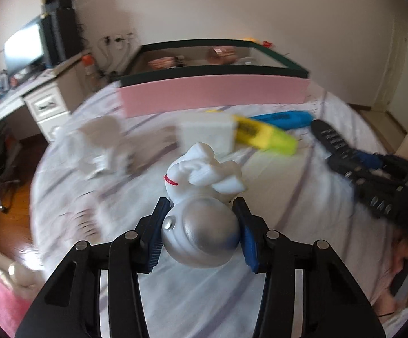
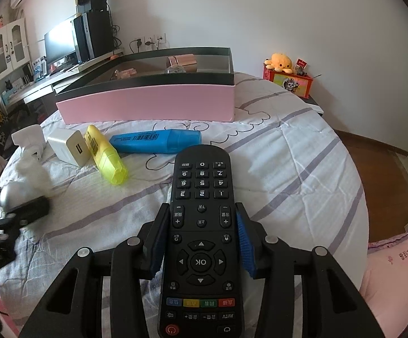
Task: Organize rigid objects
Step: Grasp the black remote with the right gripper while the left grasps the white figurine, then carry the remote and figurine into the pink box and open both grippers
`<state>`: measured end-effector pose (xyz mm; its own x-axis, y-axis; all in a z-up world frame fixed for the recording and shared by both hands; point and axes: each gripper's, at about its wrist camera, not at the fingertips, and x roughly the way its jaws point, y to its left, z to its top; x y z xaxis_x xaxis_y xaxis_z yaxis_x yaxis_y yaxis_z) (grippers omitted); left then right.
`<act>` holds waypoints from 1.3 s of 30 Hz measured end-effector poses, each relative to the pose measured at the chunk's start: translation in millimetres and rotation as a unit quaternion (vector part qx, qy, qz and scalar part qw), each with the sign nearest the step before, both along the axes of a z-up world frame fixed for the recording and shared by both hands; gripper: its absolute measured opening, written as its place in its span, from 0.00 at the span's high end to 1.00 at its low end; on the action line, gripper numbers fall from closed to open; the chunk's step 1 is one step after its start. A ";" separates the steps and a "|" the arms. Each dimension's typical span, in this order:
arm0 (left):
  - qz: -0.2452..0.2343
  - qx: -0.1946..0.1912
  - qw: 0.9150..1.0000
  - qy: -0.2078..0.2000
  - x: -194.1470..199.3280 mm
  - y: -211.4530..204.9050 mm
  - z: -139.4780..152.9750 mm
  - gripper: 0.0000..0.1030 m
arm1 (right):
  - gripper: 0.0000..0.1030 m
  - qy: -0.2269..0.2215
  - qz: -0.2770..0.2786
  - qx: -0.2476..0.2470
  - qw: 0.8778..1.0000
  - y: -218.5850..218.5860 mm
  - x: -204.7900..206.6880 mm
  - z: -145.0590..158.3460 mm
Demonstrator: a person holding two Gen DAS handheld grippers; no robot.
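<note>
Both claws held a load over the bed (image 2: 288, 152).
Our left claw (image 1: 201, 228) pinched the figurine (image 1: 201, 197), our right claw (image 2: 201, 242) the remote (image 2: 201, 225), probably bound for the pink box (image 2: 147, 104).

Remote (image 2: 201, 225): digits 0–9, "OK" at centre, seen upside down; other labels unreadable.

Right gripper (image 2: 201, 236): blue pads pressed on both sides of a black remote (image 2: 201, 225), keypad up.
Pink box (image 2: 147, 102): at 12 o'clock, open, on the striped bedspread (image 2: 288, 169).
Blue highlighter (image 2: 156, 141): at 11 o'clock, touching the yellow highlighter (image 2: 105, 155).
White charger (image 2: 67, 146): at 10 o'clock.
Left gripper (image 2: 20, 205): at 9 o'clock, blurred, around a white figurine (image 2: 33, 173).
</note>
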<state>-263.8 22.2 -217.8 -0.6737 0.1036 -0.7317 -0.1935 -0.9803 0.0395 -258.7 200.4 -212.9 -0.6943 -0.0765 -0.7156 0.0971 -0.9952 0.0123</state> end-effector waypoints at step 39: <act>0.019 0.028 0.994 0.108 30.9 -37.0 68.1 0.55 | 0.56 0.076 0.023 -0.011 0.997 -23.4 43.7 72.9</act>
<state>-232.9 -14.8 -149.7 -0.8191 0.1109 -0.5628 -0.1488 -0.9886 0.0217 -214.9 177.1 -140.0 -0.7901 -0.1255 -0.6000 0.1450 -0.9893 0.0159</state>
